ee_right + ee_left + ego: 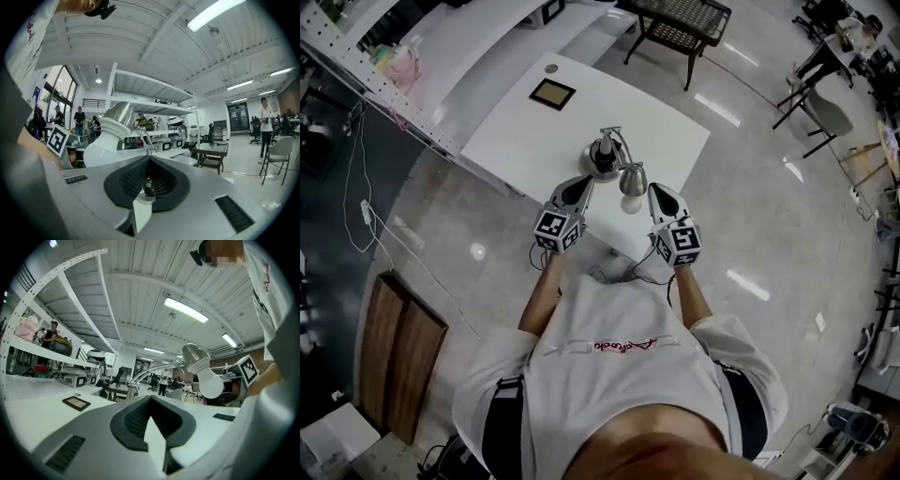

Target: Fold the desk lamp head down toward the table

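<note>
Head view: L tool (584, 184) & R tool (655, 191) both closed, empty, lamp head (632, 178) btwn their tips.

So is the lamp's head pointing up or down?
Down, at a slant: the white bulb sits below the silver lamp head in both gripper views.

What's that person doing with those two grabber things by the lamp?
A person stands at a white table with a gripper in each hand. The left gripper and the right gripper are both shut and hold nothing. They sit on either side of the silver desk lamp's head, whose white bulb tilts downward. Neither one grips the lamp at this moment.
</note>
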`<state>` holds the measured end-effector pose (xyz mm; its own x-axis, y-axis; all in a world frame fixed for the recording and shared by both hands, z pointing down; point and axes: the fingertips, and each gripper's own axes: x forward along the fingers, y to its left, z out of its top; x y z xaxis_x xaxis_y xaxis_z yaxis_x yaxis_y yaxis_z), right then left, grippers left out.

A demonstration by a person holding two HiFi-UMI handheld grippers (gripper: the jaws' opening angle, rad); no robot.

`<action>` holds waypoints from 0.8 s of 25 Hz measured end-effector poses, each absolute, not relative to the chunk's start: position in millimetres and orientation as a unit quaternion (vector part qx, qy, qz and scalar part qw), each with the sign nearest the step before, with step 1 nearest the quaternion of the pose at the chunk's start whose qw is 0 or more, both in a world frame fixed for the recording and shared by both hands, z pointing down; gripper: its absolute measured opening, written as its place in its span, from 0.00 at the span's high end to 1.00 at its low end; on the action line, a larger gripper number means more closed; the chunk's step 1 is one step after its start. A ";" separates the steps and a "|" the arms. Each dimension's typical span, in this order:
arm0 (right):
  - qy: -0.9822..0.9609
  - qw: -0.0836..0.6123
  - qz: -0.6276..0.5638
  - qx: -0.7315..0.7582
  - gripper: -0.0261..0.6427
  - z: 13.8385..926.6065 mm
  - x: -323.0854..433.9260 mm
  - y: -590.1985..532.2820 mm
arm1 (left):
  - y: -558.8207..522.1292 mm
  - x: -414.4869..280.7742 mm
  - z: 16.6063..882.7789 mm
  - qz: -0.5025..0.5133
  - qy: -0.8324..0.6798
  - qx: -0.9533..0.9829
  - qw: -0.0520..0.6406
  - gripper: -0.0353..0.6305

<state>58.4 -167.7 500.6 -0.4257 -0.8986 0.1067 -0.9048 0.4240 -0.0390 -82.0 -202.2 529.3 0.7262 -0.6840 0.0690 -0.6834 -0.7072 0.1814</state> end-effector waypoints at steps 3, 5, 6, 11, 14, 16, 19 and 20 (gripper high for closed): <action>-0.849 0.035 0.052 0.525 0.92 506.2 59.0 -173.6 | -204.9 -76.9 533.6 0.005 -0.375 0.921 0.101 0.92; -0.854 0.033 0.057 0.516 0.92 508.5 59.1 -179.4 | -207.4 -74.1 535.6 0.008 -0.382 0.919 0.103 0.92; -0.857 0.031 0.059 0.512 0.92 509.5 59.0 -183.0 | -208.9 -72.9 536.7 0.009 -0.385 0.917 0.104 0.92; -0.871 0.026 0.064 0.486 0.92 512.1 54.1 -203.0 | -218.6 -69.3 543.0 0.016 -0.406 0.907 0.108 0.92; -0.878 0.026 0.064 0.473 0.92 512.5 51.5 -211.7 | -224.1 -68.0 544.2 0.020 -0.414 0.904 0.108 0.92; -0.881 0.026 0.066 0.468 0.92 513.0 52.1 -214.5 | -226.1 -66.2 543.7 0.020 -0.418 0.902 0.108 0.92; -0.883 0.026 0.070 0.463 0.92 514.8 52.6 -215.3 | -226.3 -64.7 546.7 0.023 -0.421 0.900 0.112 0.92; -0.884 0.026 0.071 0.462 0.92 515.7 52.3 -214.9 | -225.8 -64.2 548.3 0.023 -0.421 0.899 0.114 0.92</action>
